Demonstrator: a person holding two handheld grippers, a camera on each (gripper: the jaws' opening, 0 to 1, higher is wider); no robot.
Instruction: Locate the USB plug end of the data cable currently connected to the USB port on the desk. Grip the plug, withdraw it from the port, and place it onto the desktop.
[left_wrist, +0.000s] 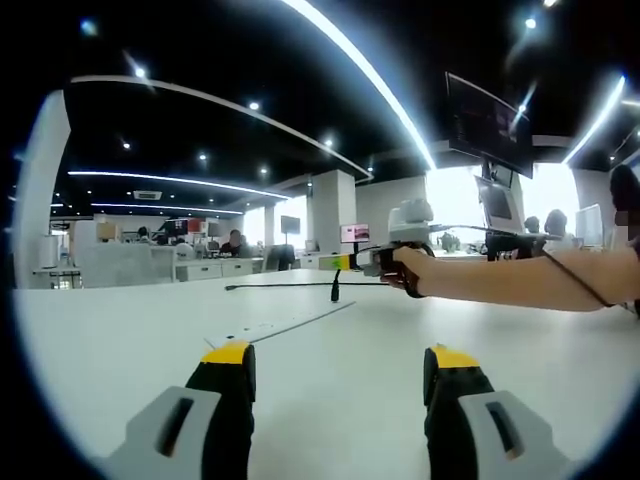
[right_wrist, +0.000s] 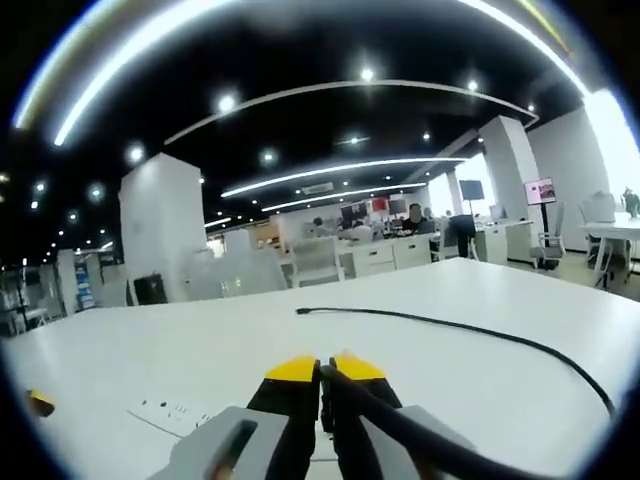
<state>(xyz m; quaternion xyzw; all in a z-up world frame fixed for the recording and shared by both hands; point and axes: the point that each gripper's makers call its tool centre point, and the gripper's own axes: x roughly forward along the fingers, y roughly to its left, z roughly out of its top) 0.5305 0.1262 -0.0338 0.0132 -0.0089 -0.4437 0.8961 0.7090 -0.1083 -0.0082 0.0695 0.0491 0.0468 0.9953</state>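
Note:
In the left gripper view, my right gripper (left_wrist: 338, 263) hovers above the white desk (left_wrist: 120, 350), held by a hand (left_wrist: 405, 272). It is shut on the black USB plug (left_wrist: 335, 287), which hangs below its tip, clear of the desk. The black cable (left_wrist: 285, 286) runs left from it along the desk. The flush port strip (left_wrist: 290, 325) lies nearer to me. My left gripper (left_wrist: 340, 358) stands open over the desk with nothing between its fingers. In the right gripper view, the right gripper (right_wrist: 325, 372) is shut on the cable (right_wrist: 480, 335), which loops round to a free end.
The port strip (right_wrist: 170, 410) lies in the desk left of the shut jaws. A yellow tip of the left gripper (right_wrist: 38, 402) shows at the far left. Beyond the desk stand other desks, chairs, monitors, white columns (left_wrist: 333, 210) and seated people.

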